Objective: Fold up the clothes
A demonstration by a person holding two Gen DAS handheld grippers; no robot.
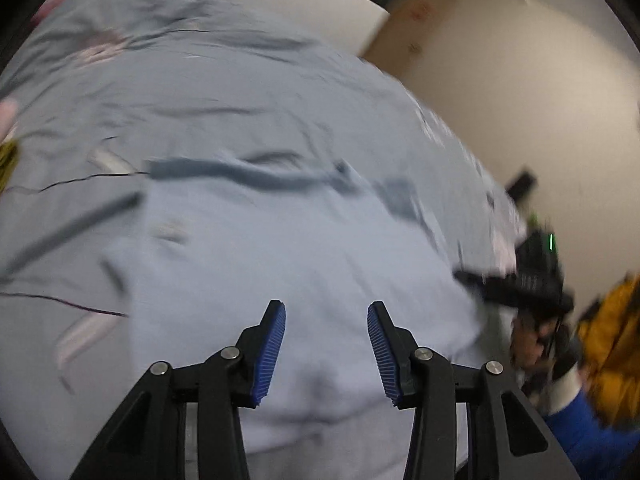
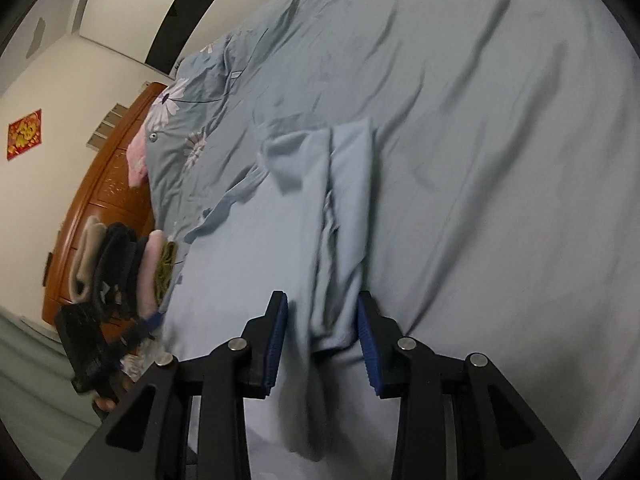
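Pale blue cotton garment [image 2: 320,184] lies part-folded on the grey-blue bedsheet [image 2: 500,120]. My left gripper [image 1: 326,344] is parted and empty; right gripper [image 2: 322,340] straddles the folded edge, apparently not pinching. Next, I judge: re-grip for the following fold.

bed [image 2: 500,120] | pale blue garment [image 2: 344,184] flat | folded stack [image 2: 120,264] at edge
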